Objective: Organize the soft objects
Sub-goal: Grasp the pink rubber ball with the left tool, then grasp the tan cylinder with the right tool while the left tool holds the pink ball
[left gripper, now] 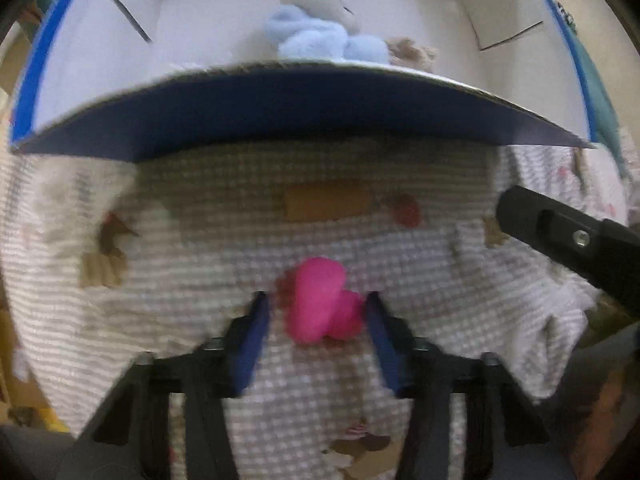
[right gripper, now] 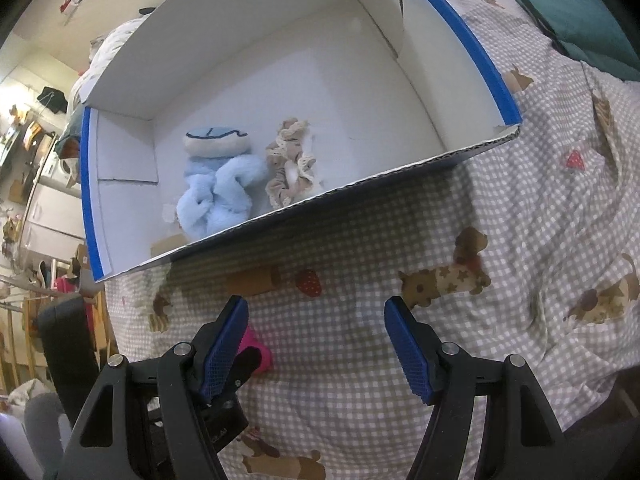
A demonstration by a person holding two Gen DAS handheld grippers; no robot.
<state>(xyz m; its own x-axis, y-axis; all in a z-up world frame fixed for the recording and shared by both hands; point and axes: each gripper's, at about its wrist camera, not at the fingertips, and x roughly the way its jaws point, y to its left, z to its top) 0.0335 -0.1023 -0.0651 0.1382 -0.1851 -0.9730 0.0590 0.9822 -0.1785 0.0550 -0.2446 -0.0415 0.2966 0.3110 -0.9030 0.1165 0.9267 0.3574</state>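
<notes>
A pink soft object (left gripper: 320, 300) lies on the checked bedspread (left gripper: 200, 280), between the fingers of my left gripper (left gripper: 316, 304), whose jaws stand open close on either side of it. It also shows in the right wrist view (right gripper: 258, 354), partly hidden behind the left gripper. My right gripper (right gripper: 316, 320) is open and empty above the bedspread (right gripper: 520, 240). A white box with blue outside (right gripper: 400, 168) holds a light blue plush (right gripper: 218, 192) and a beige scrunchie (right gripper: 292, 168). The box (left gripper: 280, 108), plush (left gripper: 316, 40) and scrunchie (left gripper: 412, 52) also show in the left wrist view.
The right gripper's black finger (left gripper: 560, 232) reaches in at the right of the left wrist view. A teal pillow (right gripper: 560, 4) lies beyond the box. Room clutter and a rack (right gripper: 32, 280) stand to the left of the bed.
</notes>
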